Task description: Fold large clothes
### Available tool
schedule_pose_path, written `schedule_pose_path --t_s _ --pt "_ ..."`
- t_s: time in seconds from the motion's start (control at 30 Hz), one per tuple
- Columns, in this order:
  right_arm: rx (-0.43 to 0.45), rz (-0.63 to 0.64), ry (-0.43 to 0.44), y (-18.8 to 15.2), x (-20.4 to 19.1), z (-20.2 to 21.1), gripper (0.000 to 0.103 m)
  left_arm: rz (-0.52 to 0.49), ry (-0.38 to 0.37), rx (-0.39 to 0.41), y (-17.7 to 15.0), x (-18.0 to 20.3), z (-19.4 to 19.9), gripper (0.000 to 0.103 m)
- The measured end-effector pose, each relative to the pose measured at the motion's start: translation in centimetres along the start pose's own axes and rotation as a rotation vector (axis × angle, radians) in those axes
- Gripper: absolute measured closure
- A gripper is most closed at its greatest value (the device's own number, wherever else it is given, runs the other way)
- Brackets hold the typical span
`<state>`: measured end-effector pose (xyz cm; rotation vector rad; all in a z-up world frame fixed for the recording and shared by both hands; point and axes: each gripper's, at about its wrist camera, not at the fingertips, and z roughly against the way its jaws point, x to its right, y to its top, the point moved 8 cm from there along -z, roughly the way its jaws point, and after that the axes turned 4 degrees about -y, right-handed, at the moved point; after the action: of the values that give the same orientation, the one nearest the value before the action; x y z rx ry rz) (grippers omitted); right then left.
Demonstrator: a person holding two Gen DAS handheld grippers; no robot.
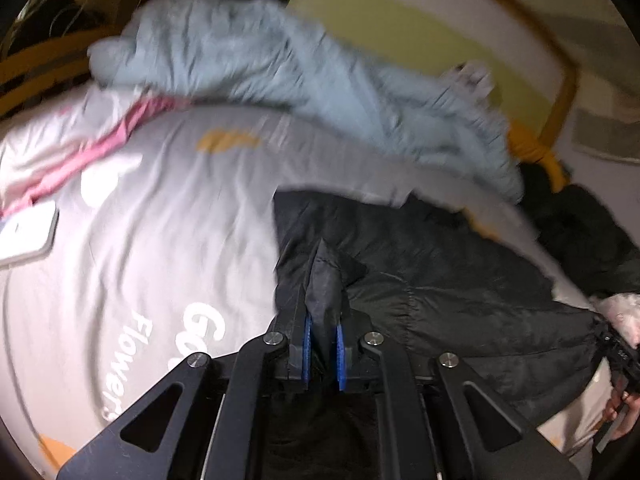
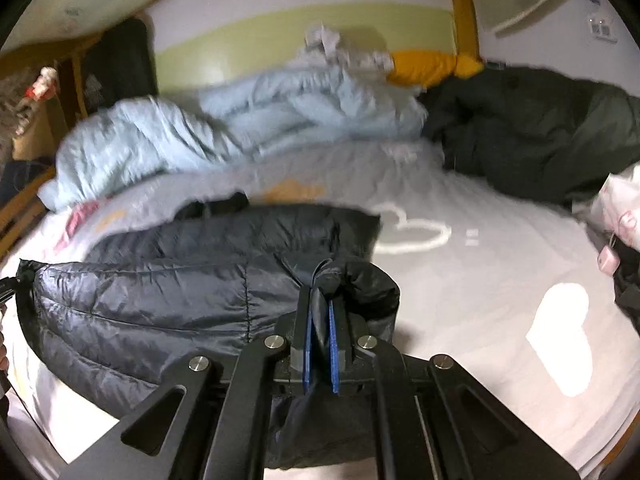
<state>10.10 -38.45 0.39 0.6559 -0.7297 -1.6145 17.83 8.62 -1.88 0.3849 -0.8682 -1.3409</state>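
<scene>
In the left wrist view, the left gripper was clamped on a pinched-up fold of the black puffer jacket, its blue pads pressing the dark fabric from both sides. The jacket lay on the right half of the pale grey bed cover, spreading from the jaws toward the right edge, where the right gripper and a hand showed only partly. Farther off, a light blue quilted garment lay heaped across the far side of the bed, with a pink strip of cloth to the left and another dark garment at the far right. In the right wrist view, the right gripper was likewise closed on a bunched corner of the black puffer jacket, which stretched away to the left along the near part of the bed cover. The light blue quilted garment sat at the far side, an orange pillow beyond it, and a dark green coat lay crumpled at the far right. By my reading, the work was at an early stage: both near corners of the jacket were gripped, ready to carry over for a fold, but no finished fold showed, and the blue garment and the dark coat were unfolded.
</scene>
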Motion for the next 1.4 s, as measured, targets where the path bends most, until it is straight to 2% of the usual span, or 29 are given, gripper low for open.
schedule_pose_path --t_s 0.07,0.2,0.3,0.43,0.5,0.57,0.6,0.67,0.7,0.73,0.77,0.9,0.97,1.03,1.13,1.2,1.3,1.4 --pt "-0.070 0.000 -0.030 -1.0 0.1 -2.3 0.096 0.006 0.048 -0.027 -0.9 -0.4 -2.1 0.093" --pt "-0.166 0.091 -0.135 -3.0 -0.3 -6.0 0.095 -0.076 0.179 -0.084 -2.8 -0.3 -5.6 0.090" --pt "-0.210 0.117 -0.152 -4.0 -0.5 -7.3 0.095 -0.036 0.179 -0.145 -3.9 -1.1 -7.0 0.089" --pt "-0.211 0.121 -0.157 -4.2 -0.5 -7.4 0.094 -0.063 0.185 -0.106 -3.4 -1.0 -6.3 0.085" --pt "-0.198 0.103 -0.154 -4.0 -0.3 -7.1 0.092 -0.075 0.190 -0.061 -2.8 -0.7 -5.4 0.081" --pt "-0.156 0.065 -0.141 -3.3 0.0 -6.2 0.086 -0.082 0.169 0.013 -1.8 -0.1 -3.8 0.060" --pt "-0.130 0.054 -0.135 -2.8 0.0 -5.5 0.083 -0.085 0.152 0.047 -1.3 0.3 -3.0 0.056" --pt "-0.068 0.040 -0.111 -1.7 0.0 -3.8 0.068 -0.098 0.124 0.116 -0.4 1.2 -1.0 0.042" --pt "-0.046 0.032 -0.096 -1.4 -0.1 -3.2 0.046 -0.108 0.113 0.139 -0.1 1.7 -0.2 0.038" --pt "-0.008 0.018 -0.073 -1.0 -0.1 -2.2 0.030 -0.120 0.105 0.165 0.0 2.1 0.8 0.031" --pt "0.022 0.010 -0.064 -0.6 -0.1 -1.4 0.027 -0.129 0.102 0.187 0.2 2.5 1.5 0.026" --pt "0.103 0.037 -0.026 0.1 -1.1 1.3 0.027 -0.196 0.057 0.272 0.6 4.6 3.9 0.019" --pt "0.129 0.047 -0.014 0.3 -1.6 2.1 0.025 -0.239 0.055 0.307 0.7 5.5 4.5 0.008" --pt "0.145 0.043 0.008 0.5 -2.0 2.7 0.016 -0.256 0.062 0.332 0.6 6.0 4.9 0.004" --pt "0.122 -0.004 0.068 0.4 -2.5 3.0 0.016 -0.227 -0.007 0.309 0.6 6.2 4.5 0.004" --pt "0.112 -0.028 0.098 0.2 -2.7 3.0 0.016 -0.222 0.003 0.313 0.5 6.1 4.5 0.004" --pt "0.130 -0.035 0.077 0.3 -2.8 3.1 0.014 -0.247 0.022 0.301 0.3 6.4 4.3 0.000" --pt "0.137 -0.058 0.080 0.3 -2.8 3.1 0.012 -0.240 0.004 0.268 0.0 6.7 3.8 0.000"
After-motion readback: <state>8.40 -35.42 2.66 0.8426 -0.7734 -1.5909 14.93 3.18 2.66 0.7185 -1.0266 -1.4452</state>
